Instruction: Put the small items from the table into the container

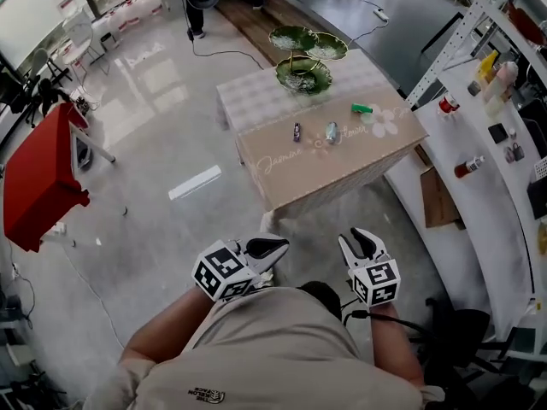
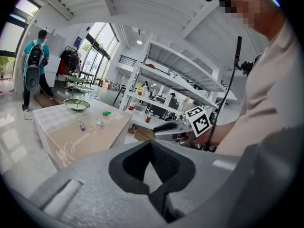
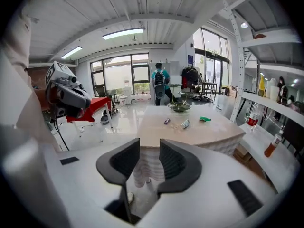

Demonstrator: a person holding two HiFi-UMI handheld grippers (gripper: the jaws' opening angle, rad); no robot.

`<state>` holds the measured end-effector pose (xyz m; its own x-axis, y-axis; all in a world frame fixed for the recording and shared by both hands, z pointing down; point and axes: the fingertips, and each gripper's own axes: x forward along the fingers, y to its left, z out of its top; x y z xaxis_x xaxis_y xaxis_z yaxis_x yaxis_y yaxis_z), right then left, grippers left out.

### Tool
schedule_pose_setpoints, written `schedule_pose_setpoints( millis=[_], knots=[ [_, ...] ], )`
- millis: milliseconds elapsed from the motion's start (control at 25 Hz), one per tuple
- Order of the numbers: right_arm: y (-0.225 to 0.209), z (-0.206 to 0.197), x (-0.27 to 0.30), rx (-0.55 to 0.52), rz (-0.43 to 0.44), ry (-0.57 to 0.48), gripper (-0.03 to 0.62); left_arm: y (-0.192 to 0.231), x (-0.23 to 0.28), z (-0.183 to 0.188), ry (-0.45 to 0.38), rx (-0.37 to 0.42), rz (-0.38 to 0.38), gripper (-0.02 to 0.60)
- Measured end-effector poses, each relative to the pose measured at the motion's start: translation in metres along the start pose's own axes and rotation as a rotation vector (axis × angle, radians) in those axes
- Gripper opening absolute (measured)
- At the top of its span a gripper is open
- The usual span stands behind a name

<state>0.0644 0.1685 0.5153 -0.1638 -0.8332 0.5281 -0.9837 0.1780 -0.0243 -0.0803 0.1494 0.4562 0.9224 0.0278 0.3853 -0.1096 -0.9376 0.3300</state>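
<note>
A table under a beige cloth [image 1: 342, 173] stands well ahead of me. On it lie a small purple item [image 1: 297, 131], a clear wrapped item [image 1: 332, 131] and a green item [image 1: 361, 108]. A green tiered dish stand [image 1: 302, 75] sits at the table's far end. Both grippers are held close to my body, far short of the table. My left gripper [image 1: 278, 248] is shut and empty, its tips meeting in the left gripper view [image 2: 149, 142]. On my right gripper [image 1: 357, 239] the jaws stand apart with nothing between them [image 3: 149, 140]. The same items [image 3: 185, 124] show small in the right gripper view.
A red table [image 1: 38, 178] stands at the left. White shelving and a counter with bottles [image 1: 479, 143] run along the right. A white strip [image 1: 195, 182] lies on the glossy floor. A person [image 3: 160, 82] stands beyond the table.
</note>
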Motion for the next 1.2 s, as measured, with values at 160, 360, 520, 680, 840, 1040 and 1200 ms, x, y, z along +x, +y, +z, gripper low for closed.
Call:
schedule_pose_setpoints(
  millis=[160, 360, 520, 680, 840, 1040, 1200],
  knots=[
    [-0.022, 0.018, 0.045, -0.041, -0.017, 0.029, 0.137, 0.035, -0.009, 0.008, -0.006, -0.028, 0.006, 0.008],
    [-0.064, 0.033, 0.107, -0.049, -0.036, 0.066, 0.137, 0.075, -0.011, 0.016, -0.027, -0.064, 0.061, 0.008],
    [-0.1, 0.042, 0.162, -0.033, -0.022, 0.097, 0.147, 0.104, -0.002, 0.027, -0.037, -0.086, 0.12, 0.008],
    [-0.144, 0.048, 0.216, 0.01, -0.02, 0.137, 0.18, 0.136, 0.013, 0.044, -0.047, -0.129, 0.203, 0.008],
    [-0.18, 0.049, 0.267, 0.049, 0.0, 0.168, 0.202, 0.159, 0.034, 0.064, -0.027, -0.124, 0.265, 0.008],
    [-0.21, 0.043, 0.319, 0.145, 0.029, 0.188, 0.213, 0.181, 0.058, 0.084, -0.009, -0.162, 0.326, 0.008],
    [-0.23, 0.032, 0.357, 0.22, 0.014, 0.208, 0.216, 0.195, 0.073, 0.102, -0.018, -0.2, 0.352, 0.008]
  ],
)
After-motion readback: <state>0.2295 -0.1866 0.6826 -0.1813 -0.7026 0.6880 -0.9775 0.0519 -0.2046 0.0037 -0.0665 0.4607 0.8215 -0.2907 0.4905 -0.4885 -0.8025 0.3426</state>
